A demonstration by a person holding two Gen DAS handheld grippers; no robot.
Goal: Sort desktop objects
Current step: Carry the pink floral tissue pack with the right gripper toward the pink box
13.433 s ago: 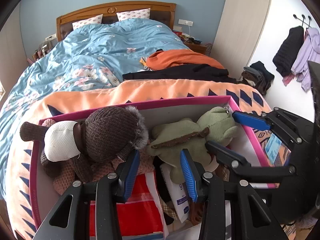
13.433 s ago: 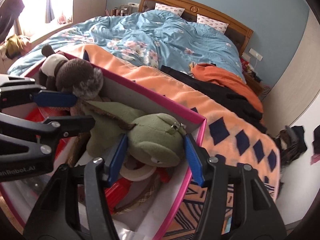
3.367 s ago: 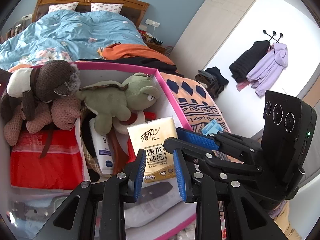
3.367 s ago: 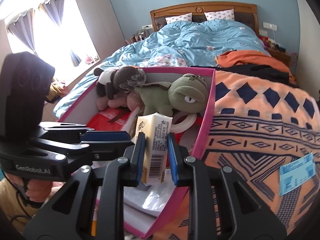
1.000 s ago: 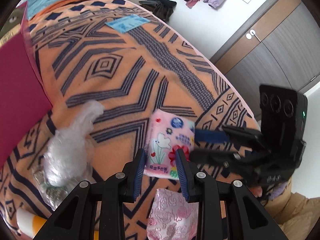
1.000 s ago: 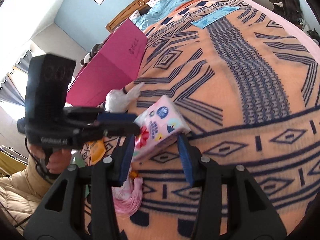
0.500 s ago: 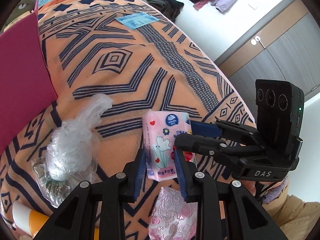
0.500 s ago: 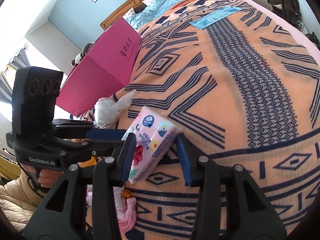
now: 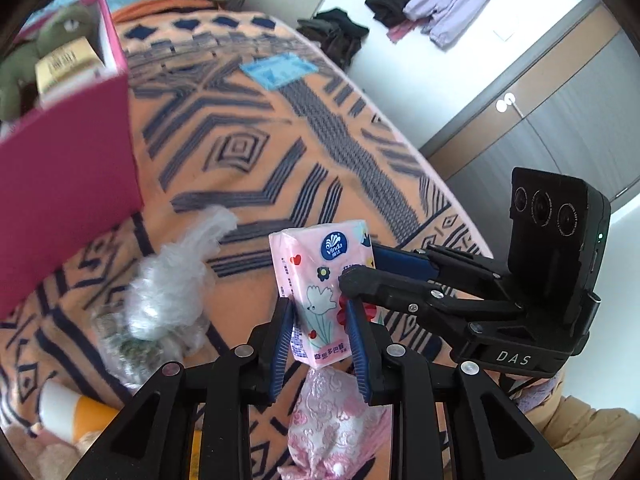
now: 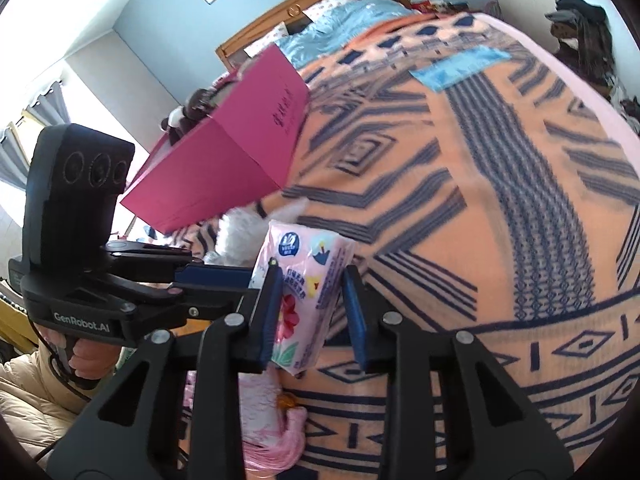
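A pink Vinda tissue pack (image 9: 318,292) is lifted above the orange patterned blanket (image 9: 248,152). My left gripper (image 9: 320,344) is shut on its lower part. My right gripper (image 10: 312,312) also grips the same pack (image 10: 308,280) from the side, and its fingers (image 9: 400,264) press the pack's right edge in the left wrist view. The pink storage box (image 10: 224,160) stands to the far left, with a green plush (image 9: 52,40) and a yellow tissue pack (image 9: 66,66) inside.
A crumpled clear plastic bag (image 9: 168,280), a pink embroidered pouch (image 9: 336,420) and an orange-white tube (image 9: 76,412) lie on the blanket below the grippers. A blue leaflet (image 9: 280,68) lies farther up the blanket. Clothes hang on the far wall.
Both grippers have raised the pink tissue pack off the blanket and turned it upright. The view has swung back toward the pink box.
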